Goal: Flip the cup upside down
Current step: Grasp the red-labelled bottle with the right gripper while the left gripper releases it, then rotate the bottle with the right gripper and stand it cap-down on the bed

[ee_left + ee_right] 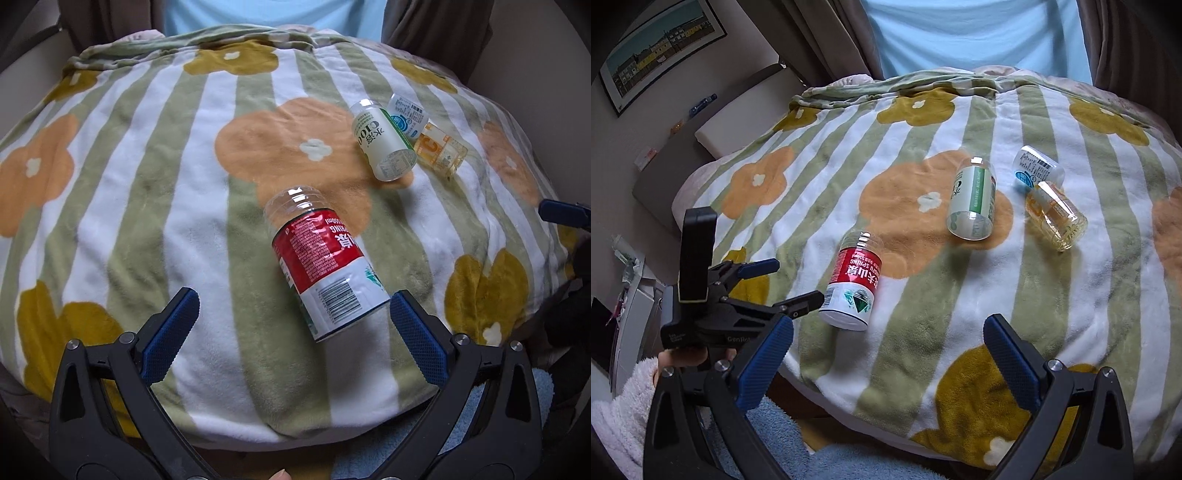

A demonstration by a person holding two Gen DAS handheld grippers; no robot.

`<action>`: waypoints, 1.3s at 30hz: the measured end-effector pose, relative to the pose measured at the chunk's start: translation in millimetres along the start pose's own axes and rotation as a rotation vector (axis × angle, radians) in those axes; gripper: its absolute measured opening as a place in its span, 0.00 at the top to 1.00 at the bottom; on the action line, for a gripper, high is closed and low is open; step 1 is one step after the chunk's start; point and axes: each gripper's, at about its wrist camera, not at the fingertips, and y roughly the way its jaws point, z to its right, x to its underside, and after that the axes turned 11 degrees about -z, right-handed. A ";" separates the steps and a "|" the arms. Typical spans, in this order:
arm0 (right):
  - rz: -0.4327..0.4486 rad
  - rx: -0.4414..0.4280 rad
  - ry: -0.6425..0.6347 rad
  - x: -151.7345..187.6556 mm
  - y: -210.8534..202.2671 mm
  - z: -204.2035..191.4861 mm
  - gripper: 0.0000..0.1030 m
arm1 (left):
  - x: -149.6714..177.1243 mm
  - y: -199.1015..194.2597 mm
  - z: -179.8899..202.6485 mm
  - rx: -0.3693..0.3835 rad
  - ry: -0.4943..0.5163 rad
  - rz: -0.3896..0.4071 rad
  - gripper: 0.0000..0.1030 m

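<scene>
A clear plastic cup with a red and white label (321, 266) (853, 284) appears to lie on its side on the flowered blanket (147, 184), its closed clear end pointing away from me. My left gripper (295, 301) is open. The cup's near end sits between its blue fingertips, closer to the right one and touching neither. In the right wrist view the left gripper (790, 282) is open just left of the cup. My right gripper (889, 325) is open and empty over the blanket's near edge, nearer me than the cup.
Three more cups cluster farther right: green-labelled (384, 144) (971, 199), blue-labelled (408, 114) (1036, 168) and orange-labelled (441, 149) (1056, 214). A person in a light blue shirt (273, 14) is beyond the blanket. A white fleece sleeve (620, 417) is at lower left.
</scene>
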 end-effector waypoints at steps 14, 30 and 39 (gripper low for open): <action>-0.447 0.096 -0.001 -105.9 141.6 -46.9 0.00 | 67.4 18.0 -46.0 0.072 -0.093 0.099 0.00; -0.648 0.115 0.086 -132.6 224.4 -38.1 0.40 | 65.6 52.3 -63.0 0.195 -0.154 0.018 0.00; -0.504 0.100 0.067 -147.8 189.4 -41.3 0.42 | 66.1 49.8 -67.1 0.212 -0.180 0.031 0.00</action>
